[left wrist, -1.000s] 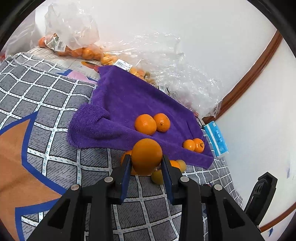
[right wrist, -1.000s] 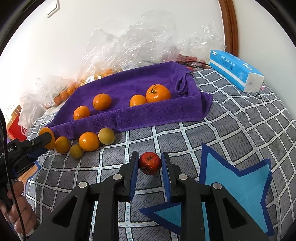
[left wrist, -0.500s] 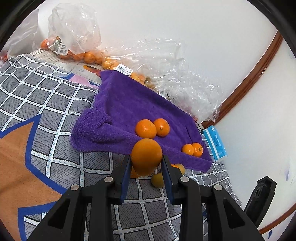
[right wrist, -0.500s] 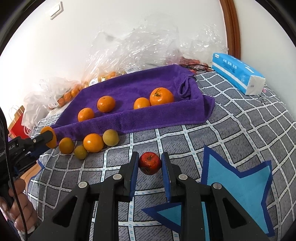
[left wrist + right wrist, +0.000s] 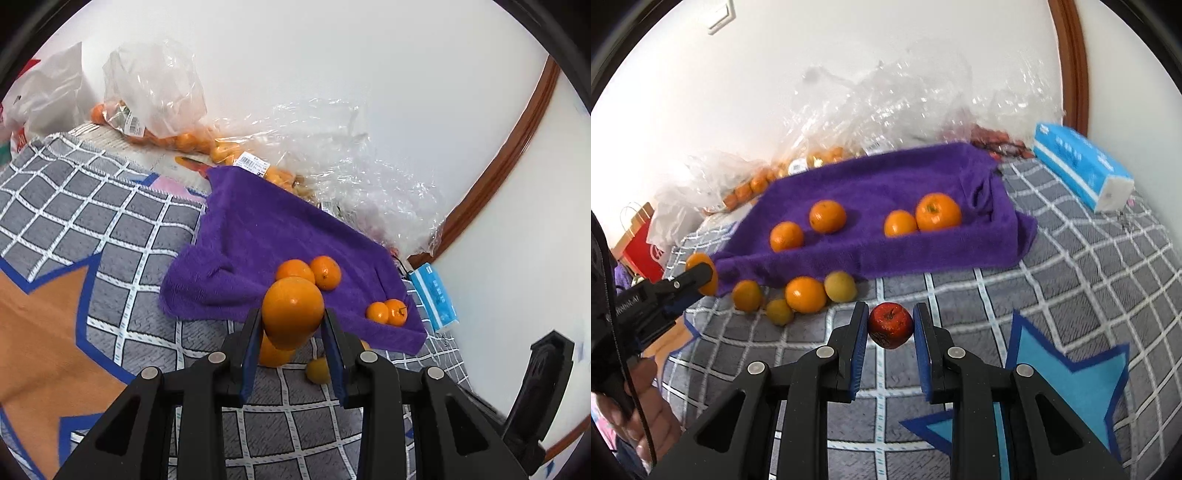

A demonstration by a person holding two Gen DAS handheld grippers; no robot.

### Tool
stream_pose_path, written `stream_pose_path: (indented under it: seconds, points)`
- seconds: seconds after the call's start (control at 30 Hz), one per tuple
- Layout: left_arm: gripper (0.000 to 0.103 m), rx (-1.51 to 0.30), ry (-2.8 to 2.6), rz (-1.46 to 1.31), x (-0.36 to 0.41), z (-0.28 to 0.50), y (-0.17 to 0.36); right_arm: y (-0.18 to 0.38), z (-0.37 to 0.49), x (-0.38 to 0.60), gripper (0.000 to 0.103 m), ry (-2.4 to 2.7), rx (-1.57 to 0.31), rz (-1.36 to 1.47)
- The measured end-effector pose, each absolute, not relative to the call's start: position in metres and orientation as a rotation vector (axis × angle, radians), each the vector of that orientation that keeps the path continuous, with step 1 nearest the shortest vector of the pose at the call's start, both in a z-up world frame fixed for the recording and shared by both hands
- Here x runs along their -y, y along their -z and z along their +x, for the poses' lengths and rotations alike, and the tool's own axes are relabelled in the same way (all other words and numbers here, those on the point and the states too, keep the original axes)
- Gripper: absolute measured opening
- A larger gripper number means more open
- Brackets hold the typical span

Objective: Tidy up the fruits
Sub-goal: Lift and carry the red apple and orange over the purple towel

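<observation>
We see the left tool (image 5: 291, 325) pinching a large orange (image 5: 292, 312) above the grey checked blanket (image 5: 110, 236), just before the purple towel (image 5: 258, 229). The right tool (image 5: 890, 328) pinches a small red fruit (image 5: 890, 325), lifted near loose oranges (image 5: 805, 294).

black plastic grippers (image 5: 890, 328) — blue-padded fingers (image 5: 857, 350), round silver screws, white lettering on one side.
</observation>
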State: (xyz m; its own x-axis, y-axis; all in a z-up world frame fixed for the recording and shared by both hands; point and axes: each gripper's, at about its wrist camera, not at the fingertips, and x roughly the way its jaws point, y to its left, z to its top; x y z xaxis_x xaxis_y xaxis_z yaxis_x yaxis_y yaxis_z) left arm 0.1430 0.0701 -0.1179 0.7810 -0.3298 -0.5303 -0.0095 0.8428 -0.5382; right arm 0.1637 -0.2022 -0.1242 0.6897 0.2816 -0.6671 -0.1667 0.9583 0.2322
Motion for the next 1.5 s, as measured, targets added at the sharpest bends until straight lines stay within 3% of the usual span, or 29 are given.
stream_pose_path:
  seconds: [0.5,0.9,1.2,1.5]
  points:
    - [0.031,-0.634,0.128,-0.532,-0.079,0.184,0.072,0.076,0.217,0.186,0.025,-0.281,-0.691,0.133]
    - [0.031,-0.632,0.072,-0.506,-0.075,0.241,0.082,0.053,0.268,0.183,0.025,-0.261,-0.591,0.153]
    - [0.031,-0.662,0.030,-0.501,-0.081,0.247,0.116,0.104,0.299,0.177,0.025,-0.234,-0.716,0.127]
    - [0.031,-0.675,0.059,-0.499,-0.073,0.251,0.126,0.125,0.305,0.185,0.025,-0.175,-0.717,0.138]
